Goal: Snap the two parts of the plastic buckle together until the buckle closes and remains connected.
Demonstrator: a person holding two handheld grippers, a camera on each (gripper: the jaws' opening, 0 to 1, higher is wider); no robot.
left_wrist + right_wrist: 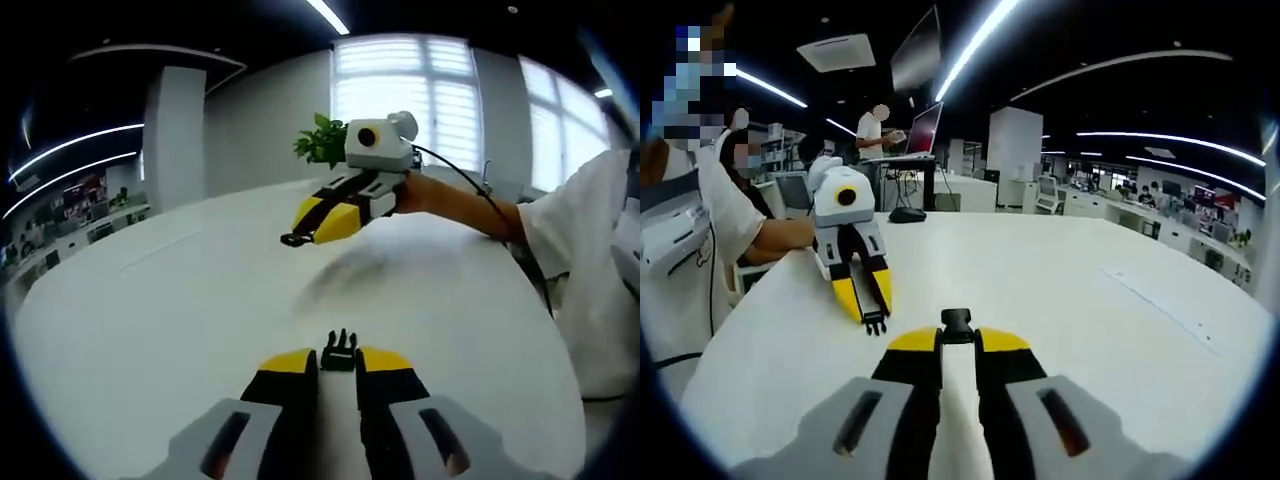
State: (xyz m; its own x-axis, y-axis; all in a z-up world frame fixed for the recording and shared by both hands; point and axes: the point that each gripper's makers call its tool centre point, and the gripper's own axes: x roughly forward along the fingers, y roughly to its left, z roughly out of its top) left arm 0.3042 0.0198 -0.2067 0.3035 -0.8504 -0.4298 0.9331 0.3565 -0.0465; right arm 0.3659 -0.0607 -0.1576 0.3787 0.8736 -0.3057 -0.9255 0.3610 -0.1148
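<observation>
Left gripper (pixel 338 362): the jaws are seen nearly closed on the pronged buckle half (pixel 339 352), which is pinched at its base between the yellow tips, its prongs projecting forward past them.
Pronged half, axis: its long axis is set along the jaws, prongs pointed away from the camera, toward the far side of the white table (pixel 180 300).
Right gripper (pixel 957 338): the jaws are drawn in on the socket buckle half (pixel 956 322), of which a small black block is shown between the tips.
Socket half, axis: it is aligned with the jaws; the direction of its opening cannot be told (too small).
Across the table: in the left gripper view the right gripper (pixel 297 238) is held above the tabletop, well apart from the pronged half, with a dark piece at its tip; in the right gripper view the left gripper (pixel 874 322) is angled down, prongs at its tip.
Step in hand: both halves are judged to be picked up and not yet mated.
Next move: the two halves would need to be turned end to end on one line, then pushed together until latched.
</observation>
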